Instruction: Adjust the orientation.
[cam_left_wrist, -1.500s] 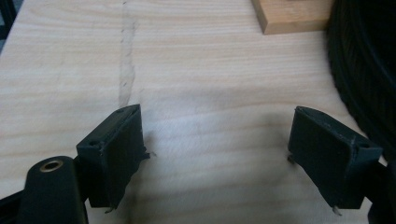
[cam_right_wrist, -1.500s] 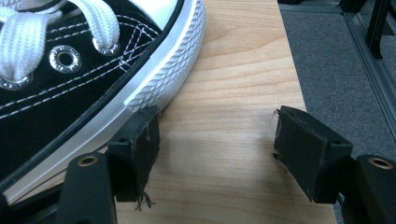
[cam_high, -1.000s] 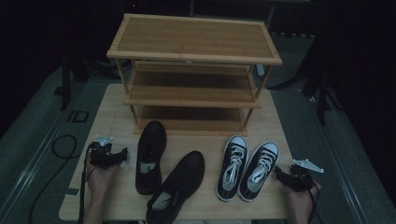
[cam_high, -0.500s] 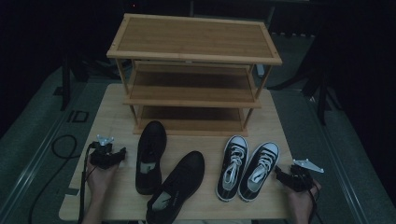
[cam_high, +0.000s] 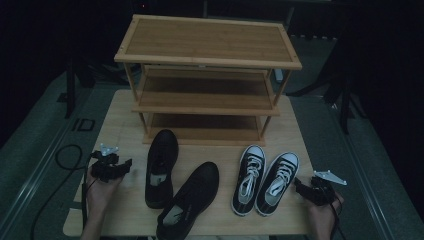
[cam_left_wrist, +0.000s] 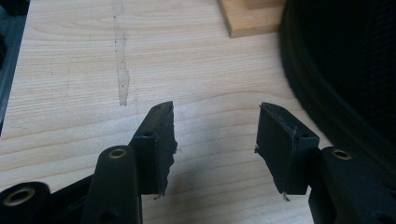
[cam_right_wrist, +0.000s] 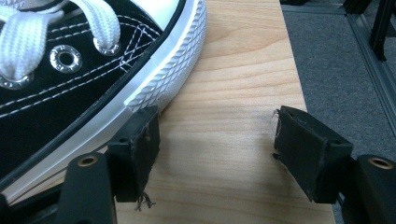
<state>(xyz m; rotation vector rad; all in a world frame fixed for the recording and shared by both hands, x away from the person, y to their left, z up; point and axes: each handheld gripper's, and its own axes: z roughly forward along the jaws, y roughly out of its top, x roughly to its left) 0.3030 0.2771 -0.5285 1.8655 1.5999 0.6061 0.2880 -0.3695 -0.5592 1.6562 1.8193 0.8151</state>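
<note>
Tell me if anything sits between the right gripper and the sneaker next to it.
Nothing visible does. The right gripper is open over bare table, and in its own view one jaw is right at the white rubber edge of the nearest black-and-white sneaker. In the high view no other thing lies between them.

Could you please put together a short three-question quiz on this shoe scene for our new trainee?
1. True or false: the left gripper is shut on a black shoe.
2. How many shoes lie on the table?
3. Which shoe is nearest the right gripper: A) black shoe, B) right-hand sneaker, C) one on the rack?

Key: 1 false, its jaws stand open over bare wood; 2 four; 3 B.
</note>
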